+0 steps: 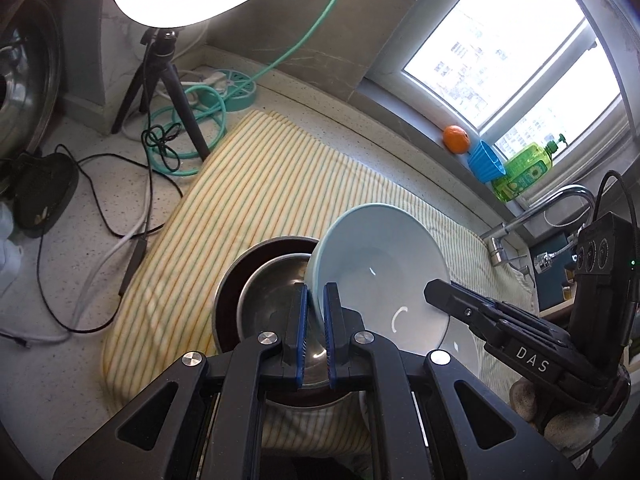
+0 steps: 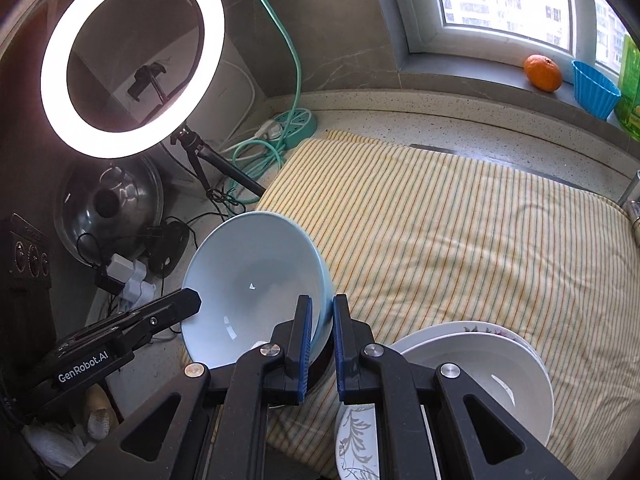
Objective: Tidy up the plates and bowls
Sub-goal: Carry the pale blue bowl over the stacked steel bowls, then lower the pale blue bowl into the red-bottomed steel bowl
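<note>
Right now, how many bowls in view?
4. Light blue bowl tilted, rim pinched by left claw and right claw; steel bowl nested in dark brown bowl; white bowl at right. Others may hide beneath it.

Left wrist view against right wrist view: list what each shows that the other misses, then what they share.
Left only: the steel bowl nested in a dark bowl, and the faucet. Right only: the white bowl on a floral plate. Both: the light blue bowl gripped at its rim by the left gripper and right gripper, the striped towel, the orange.
</note>
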